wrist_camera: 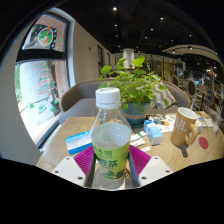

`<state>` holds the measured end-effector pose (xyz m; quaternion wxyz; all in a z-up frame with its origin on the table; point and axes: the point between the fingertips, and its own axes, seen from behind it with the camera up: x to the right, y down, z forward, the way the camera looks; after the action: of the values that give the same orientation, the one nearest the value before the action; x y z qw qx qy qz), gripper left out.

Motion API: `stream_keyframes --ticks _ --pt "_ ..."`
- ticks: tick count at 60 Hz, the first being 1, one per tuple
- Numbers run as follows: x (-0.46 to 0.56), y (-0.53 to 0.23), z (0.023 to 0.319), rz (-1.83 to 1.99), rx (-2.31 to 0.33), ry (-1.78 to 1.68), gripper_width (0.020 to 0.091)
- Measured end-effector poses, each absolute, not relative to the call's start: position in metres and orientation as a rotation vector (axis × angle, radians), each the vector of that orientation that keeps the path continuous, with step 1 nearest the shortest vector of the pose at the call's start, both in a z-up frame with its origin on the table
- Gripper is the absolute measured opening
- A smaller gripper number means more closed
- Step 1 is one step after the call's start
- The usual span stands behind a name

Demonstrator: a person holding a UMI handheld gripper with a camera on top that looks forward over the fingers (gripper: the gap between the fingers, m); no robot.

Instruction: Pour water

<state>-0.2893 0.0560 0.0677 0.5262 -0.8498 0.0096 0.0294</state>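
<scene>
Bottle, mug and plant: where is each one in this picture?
Bottle (110, 150), gripper view, on its green label.
Mug (184, 128), gripper view, on its side.
Plant (132, 80), gripper view, on its leaves.

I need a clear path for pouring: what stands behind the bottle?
Behind the bottle, held between the jaws of the gripper, stands a potted plant; a blue box lies left. The bottle hides the table directly behind it.

The bottle (110, 140) hides most of both pads (84, 160) and its own base drops out of view. The label's print is too small to read.
</scene>
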Motion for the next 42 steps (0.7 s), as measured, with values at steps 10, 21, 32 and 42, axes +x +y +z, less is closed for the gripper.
stream_keyframes --ticks 10,21,32,42 --pt "-0.289 0.059 0.069 0.064 -2.009 -0.008 0.0478" --pt "-0.291 0.053 0.074 0.078 -2.005 -0.043 0.0402" --pt "-0.291 0.051 0.114 0.203 -1.969 0.023 0.0401" --pt "-0.285 0.063 0.178 0.557 -1.882 0.266 0.0401"
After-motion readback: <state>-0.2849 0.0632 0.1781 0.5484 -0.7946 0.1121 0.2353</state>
